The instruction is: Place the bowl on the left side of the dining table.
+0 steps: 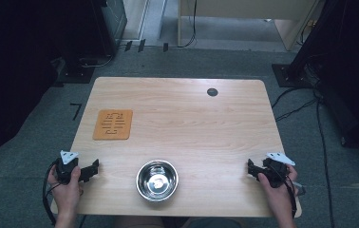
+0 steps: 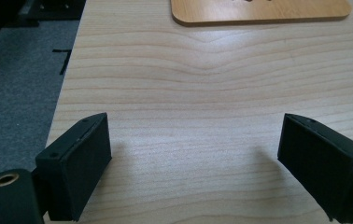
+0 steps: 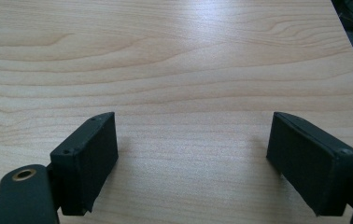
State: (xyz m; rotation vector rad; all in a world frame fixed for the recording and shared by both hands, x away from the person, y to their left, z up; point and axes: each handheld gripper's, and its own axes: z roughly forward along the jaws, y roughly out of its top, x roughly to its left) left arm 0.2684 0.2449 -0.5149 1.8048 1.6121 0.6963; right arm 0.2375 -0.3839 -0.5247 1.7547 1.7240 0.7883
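You held the left tool (image 1: 93,167) at the near left edge of the counter (image 1: 182,118), its jaws spread wide with nothing but bare wood between them. Your right tool (image 1: 251,167) sat at the near right edge, its jaws likewise spread and pinching nothing. The steel bowl (image 1: 157,180) stood upright near the front edge, between your two tools and well apart from both, roughly midway along the counter. The orange mat (image 1: 113,124) lay flat toward the left side, farther back than your left hand (image 1: 67,187); in the left gripper view its near edge (image 2: 258,11) lay ahead of the jaws, apart from them.
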